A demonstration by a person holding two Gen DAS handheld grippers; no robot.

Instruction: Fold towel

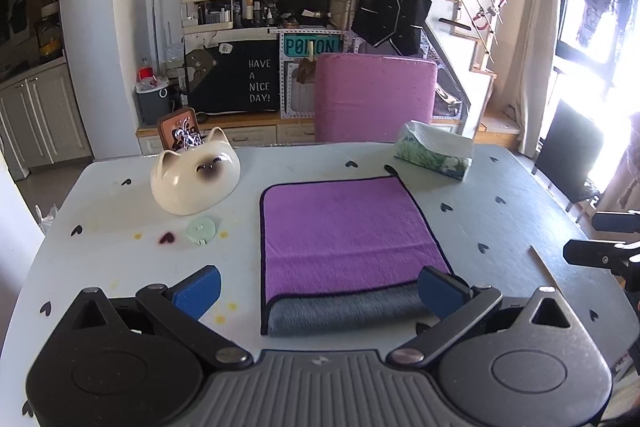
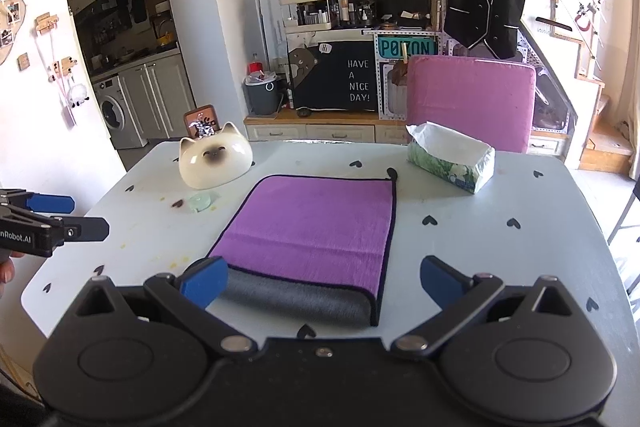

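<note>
Towel (image 1: 344,227), one only, lies flat at the centre of both frames on a pale table (image 1: 500,235), just ahead of two hand-held grippers. It is purple on top with a dark bound edge, and a grey underside shows in a strip along its near edge, so it looks already doubled over at least once.

In the left wrist view, the left gripper (image 1: 318,287) has its jaws spread wide and holds nothing. Its two blue fingertips (image 1: 198,289) sit at the lower middle of the frame, one left of the towel and one over its near right corner; whether that one touches the cloth cannot be told.

In the right wrist view, the right gripper (image 2: 324,281) is likewise spread wide and empty, its fingertips either side of the towel's near right corner. The left gripper appears again at the left edge of this frame.

Judging by its plush nap, the towel is light, soft and limp. It should sag when lifted and may slide on the smooth table. The near corners, along the bound edge, look the best places to pinch, catching both layers together.

Farther out on the table:
- one cream cat-shaped bowl (image 1: 196,175), upper left of the towel
- one small pale green disc (image 1: 201,230) below it
- one tissue pack (image 1: 434,151), upper right

Beyond the table stands one pink chair (image 1: 374,95).
</note>
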